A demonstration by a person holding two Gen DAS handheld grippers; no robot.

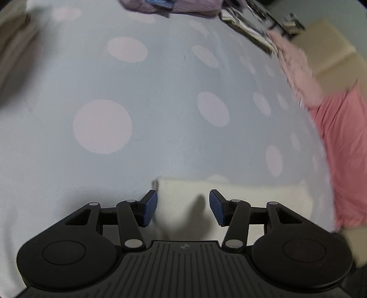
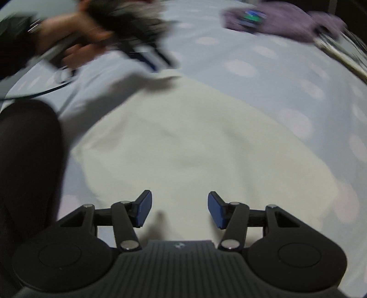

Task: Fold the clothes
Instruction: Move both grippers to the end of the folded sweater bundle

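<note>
Left wrist view: the left gripper (image 1: pixel 183 207) hangs over a pale blue bed sheet (image 1: pixel 160 103) with pink dots, its fingers (image 1: pixel 149 208) spread wide and holding nothing. A cream garment (image 1: pixel 240 197) lies flat on the sheet directly below and beyond the fingertips. A pink garment (image 1: pixel 339 137) lies along the right edge; a purple garment (image 1: pixel 183 6) sits at the far side. Right wrist view: the right gripper (image 2: pixel 179 209) hovers over the same cream garment (image 2: pixel 195 142), fingers (image 2: pixel 215 211) wide apart and empty. The left gripper (image 2: pixel 146 52), blurred, is at the cloth's far left corner; contact cannot be judged.
</note>
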